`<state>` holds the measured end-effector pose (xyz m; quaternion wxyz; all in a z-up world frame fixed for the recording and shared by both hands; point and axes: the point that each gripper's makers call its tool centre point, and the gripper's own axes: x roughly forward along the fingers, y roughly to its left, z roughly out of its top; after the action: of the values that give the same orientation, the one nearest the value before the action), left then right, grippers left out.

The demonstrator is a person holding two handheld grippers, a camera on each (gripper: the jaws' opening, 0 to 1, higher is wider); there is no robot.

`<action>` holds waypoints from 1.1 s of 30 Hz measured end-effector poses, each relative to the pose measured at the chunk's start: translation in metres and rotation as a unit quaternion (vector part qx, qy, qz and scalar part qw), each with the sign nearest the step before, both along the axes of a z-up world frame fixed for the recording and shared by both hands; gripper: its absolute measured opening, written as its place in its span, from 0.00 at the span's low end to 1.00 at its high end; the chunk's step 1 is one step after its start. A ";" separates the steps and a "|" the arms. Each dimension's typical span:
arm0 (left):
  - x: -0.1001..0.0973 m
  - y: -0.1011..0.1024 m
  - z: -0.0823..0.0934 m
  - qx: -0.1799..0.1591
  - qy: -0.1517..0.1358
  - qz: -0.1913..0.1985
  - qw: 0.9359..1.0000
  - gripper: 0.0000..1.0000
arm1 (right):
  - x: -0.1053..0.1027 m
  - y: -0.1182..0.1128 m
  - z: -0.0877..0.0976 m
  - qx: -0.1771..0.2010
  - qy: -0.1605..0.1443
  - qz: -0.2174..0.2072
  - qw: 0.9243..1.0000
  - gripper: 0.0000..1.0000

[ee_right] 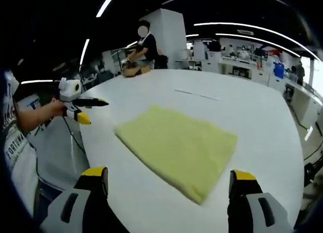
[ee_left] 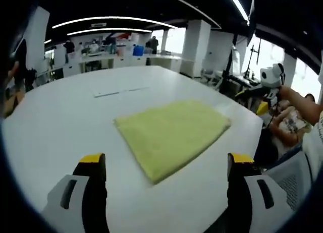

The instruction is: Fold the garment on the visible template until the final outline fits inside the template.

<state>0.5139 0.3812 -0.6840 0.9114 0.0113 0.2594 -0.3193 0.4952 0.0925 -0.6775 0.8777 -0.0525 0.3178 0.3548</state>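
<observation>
While both grippers hover above the white surface (ee_left: 55, 122), the folded yellow-green garment (ee_left: 172, 134) lies flat on it as a neat rectangle, ahead of and between the jaws in each view. Left gripper (ee_left: 166, 165): jaws spread wide, holding nothing, yellow tips clear of the cloth. Right gripper (ee_right: 169, 177): jaws likewise spread and empty, the garment (ee_right: 177, 148) just beyond them. Thin template lines (ee_left: 120, 92) mark the surface past the garment's far edge. Each view catches the other gripper held off the surface's edge
</observation>
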 end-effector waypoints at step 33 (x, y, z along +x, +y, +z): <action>-0.027 0.006 -0.003 0.020 0.013 0.015 1.000 0.99 | -0.013 -0.016 -0.002 -0.010 0.000 -0.039 0.999 0.96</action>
<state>0.4871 0.3870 -0.6870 0.9123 0.0216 0.2777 -0.3002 0.4824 0.0769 -0.6792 0.8904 -0.0487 0.3233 0.3168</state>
